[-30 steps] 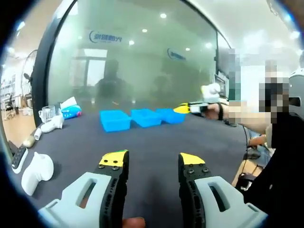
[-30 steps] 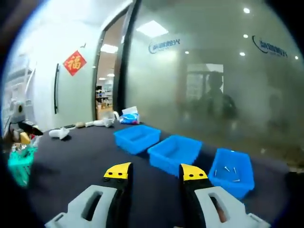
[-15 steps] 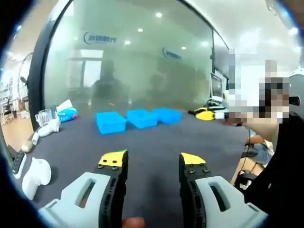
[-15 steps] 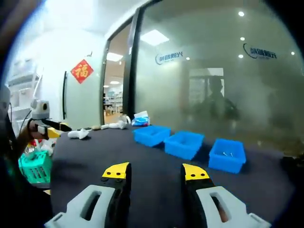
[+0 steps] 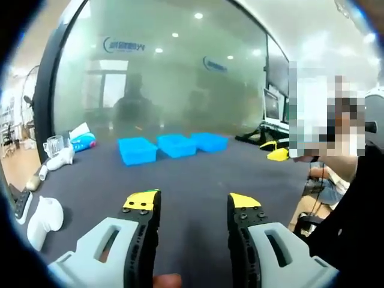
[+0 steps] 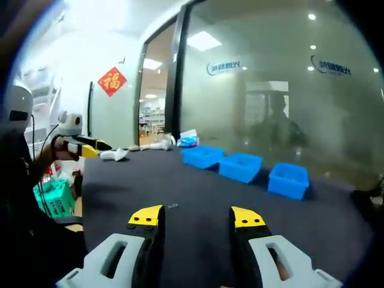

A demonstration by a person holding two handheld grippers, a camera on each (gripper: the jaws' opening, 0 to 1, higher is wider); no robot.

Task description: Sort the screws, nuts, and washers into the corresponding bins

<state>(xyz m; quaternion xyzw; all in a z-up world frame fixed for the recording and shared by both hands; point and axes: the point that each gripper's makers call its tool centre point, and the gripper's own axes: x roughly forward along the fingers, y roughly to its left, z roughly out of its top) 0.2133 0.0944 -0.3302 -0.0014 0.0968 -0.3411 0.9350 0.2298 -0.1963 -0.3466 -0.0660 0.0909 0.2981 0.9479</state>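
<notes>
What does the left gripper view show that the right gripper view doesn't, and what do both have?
Left gripper view: computer monitors at the table's far right, a clear cup and a dark remote near the left edge. Right gripper view: a red door decoration, a green basket beside the table, and a small part lying loose on the table, too small to identify. Both: three blue bins in a row before the glass wall, and open jaws holding nothing.
</notes>
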